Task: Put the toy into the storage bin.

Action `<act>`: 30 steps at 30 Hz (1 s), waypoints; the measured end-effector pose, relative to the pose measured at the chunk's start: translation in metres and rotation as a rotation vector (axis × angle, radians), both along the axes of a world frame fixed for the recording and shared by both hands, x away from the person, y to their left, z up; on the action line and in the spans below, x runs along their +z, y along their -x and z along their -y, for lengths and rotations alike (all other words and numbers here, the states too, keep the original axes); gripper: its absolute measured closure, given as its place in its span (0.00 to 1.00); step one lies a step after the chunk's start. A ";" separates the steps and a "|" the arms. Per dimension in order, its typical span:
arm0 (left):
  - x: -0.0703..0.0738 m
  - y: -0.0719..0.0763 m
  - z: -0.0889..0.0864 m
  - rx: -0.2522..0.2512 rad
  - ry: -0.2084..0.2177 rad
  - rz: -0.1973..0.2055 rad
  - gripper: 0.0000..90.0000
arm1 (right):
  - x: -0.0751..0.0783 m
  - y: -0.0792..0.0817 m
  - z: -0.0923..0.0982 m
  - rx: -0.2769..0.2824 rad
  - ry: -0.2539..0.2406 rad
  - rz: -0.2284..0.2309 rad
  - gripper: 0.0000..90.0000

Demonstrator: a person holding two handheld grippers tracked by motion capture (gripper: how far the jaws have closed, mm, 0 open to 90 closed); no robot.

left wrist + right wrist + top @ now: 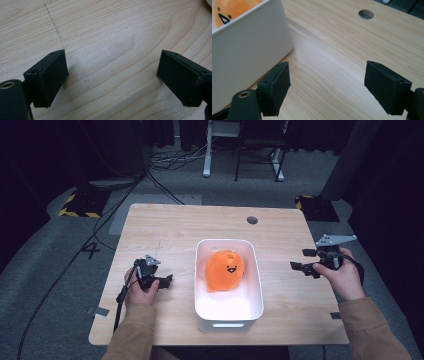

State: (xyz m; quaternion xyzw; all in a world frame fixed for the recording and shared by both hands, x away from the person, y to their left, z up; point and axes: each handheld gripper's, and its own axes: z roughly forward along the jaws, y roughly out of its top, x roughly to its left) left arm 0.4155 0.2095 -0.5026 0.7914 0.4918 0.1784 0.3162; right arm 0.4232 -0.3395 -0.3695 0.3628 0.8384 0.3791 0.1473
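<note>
Wooden table [165,227] carries a white bin [229,316] holding an orange plush [225,269]; left gripper [163,281] and right gripper [303,261] gape empty, so approach the plush from above

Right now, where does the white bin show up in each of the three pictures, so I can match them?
High view: the white bin stands at the table's centre, between the two grippers, with the orange plush toy inside.
Left gripper view: a pale sliver at the top right corner may be the bin; too little to tell.
Right gripper view: its wall is at the left, toy above the rim.
Shared landmark: the light wood tabletop.
</note>
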 end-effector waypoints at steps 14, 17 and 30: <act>0.000 0.000 0.000 -0.001 -0.001 -0.001 0.11 | -0.049 0.000 0.017 -0.032 0.024 -0.090 0.24; 0.000 0.000 0.000 -0.001 -0.001 -0.001 0.11 | -0.059 0.000 0.019 -0.046 0.022 -0.113 0.24; 0.000 0.000 0.000 -0.001 -0.001 0.000 0.11 | -0.102 0.005 0.030 -0.066 0.055 -0.160 0.25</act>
